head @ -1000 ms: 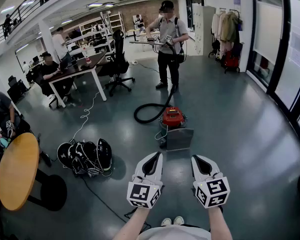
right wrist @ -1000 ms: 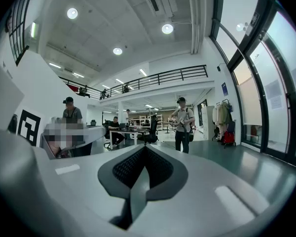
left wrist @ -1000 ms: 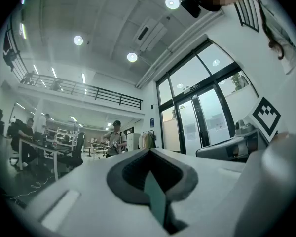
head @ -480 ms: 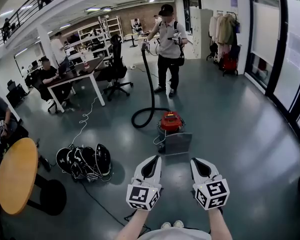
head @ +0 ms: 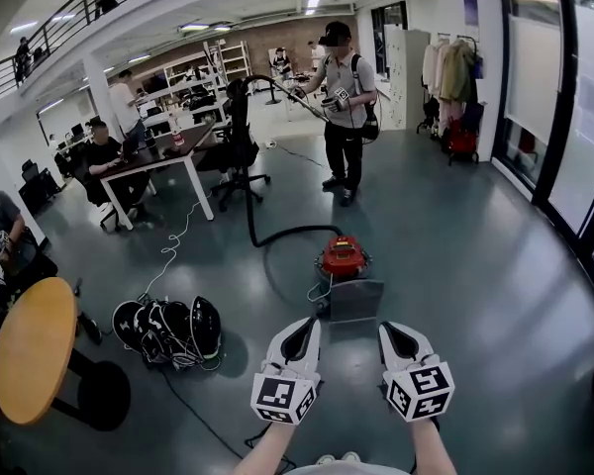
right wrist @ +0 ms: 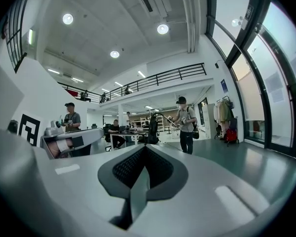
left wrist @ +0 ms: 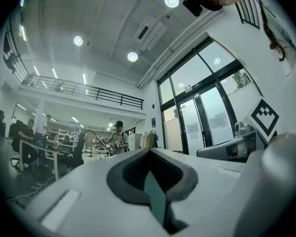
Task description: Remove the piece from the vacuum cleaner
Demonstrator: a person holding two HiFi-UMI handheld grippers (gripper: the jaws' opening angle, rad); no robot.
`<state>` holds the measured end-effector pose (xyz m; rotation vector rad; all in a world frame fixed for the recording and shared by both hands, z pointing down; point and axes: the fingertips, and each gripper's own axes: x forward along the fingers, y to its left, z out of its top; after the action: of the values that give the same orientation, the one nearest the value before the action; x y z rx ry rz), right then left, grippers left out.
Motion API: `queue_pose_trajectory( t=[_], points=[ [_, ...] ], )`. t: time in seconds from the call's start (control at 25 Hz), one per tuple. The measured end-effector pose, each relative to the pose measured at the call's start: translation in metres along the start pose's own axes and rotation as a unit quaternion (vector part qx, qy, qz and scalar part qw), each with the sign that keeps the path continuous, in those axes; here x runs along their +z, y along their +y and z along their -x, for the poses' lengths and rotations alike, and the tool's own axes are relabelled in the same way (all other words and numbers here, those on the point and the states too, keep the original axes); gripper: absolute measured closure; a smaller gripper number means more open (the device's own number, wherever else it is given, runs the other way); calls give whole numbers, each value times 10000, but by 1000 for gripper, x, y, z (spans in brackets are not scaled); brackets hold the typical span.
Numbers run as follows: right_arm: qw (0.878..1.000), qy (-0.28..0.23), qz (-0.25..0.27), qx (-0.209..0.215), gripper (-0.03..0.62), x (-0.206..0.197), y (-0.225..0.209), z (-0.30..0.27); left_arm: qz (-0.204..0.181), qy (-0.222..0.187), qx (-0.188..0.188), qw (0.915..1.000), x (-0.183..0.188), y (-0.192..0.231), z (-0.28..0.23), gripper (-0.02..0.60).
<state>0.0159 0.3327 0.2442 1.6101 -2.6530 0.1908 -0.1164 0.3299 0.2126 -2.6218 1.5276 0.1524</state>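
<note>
Bottom centre of the head view: my left gripper (head: 304, 323) and right gripper (head: 392, 331) are side by side, well apart from everything, pointing forward over bare floor (head: 475, 265). Both gripper views show the jaws pressed together with nothing between them, only a thin seam, so both are clenched and empty

Just beyond them, mid-frame, a grey panel (head: 354, 300) stands on the floor, and touching or just behind it is the red vacuum cleaner (head: 343, 257). Can't tell from here which piece is meant to come off. Its black hose (head: 249, 181) loops left across the floor, then rises toward upper centre, where a standing person (head: 345, 107) holds the wand (head: 297, 92)

Handling, my guess: the body is hard plastic, fairly heavy, and probably rolls if pushed, so I'd steady it with one gripper. The hose looks ribbed and floppy, a bad place to grip. I'd take the stiff cuff where the hose meets the body, if that is the piece. Smooth plastic may slip in the jaws

Lower left are black bags (head: 168, 320) and a round table (head: 35, 349)

Only the head view shows the vacuum body and panel. Both gripper views tilt up and miss them. The left gripper view, past the left gripper (left wrist: 155, 196), shows ceiling lights (left wrist: 171, 1), glass doors (left wrist: 197, 122) and the far person (left wrist: 118, 137). The right gripper view, past the right gripper (right wrist: 138, 191), shows a balcony rail (right wrist: 172, 75) and that person (right wrist: 186, 125)
</note>
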Motion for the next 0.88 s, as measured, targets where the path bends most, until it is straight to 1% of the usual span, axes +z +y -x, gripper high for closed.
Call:
queue_pose_trajectory(
  t=[0.12,0.32,0.48,0.68,0.88],
  points=[
    [10000,-6,-4,24,568,-2,-8,-6,26,5,33,10000,-4,0,-7,581],
    [10000,72,-60,17,568,-17,-23,-15,38,104,38,9999,-24,-3,-17,581],
    [9997,225,20,82,568,-26,-33,-28,156,214,75,9996,-38,2,-37,581],
    [9994,329,33,45,568,-37,-58,-66,138,254,-12,9996,-58,16,-81,581],
    [9990,432,50,21,567,-40,-93,-130,299,242,115,9992,-80,57,-141,581]
  ],
)
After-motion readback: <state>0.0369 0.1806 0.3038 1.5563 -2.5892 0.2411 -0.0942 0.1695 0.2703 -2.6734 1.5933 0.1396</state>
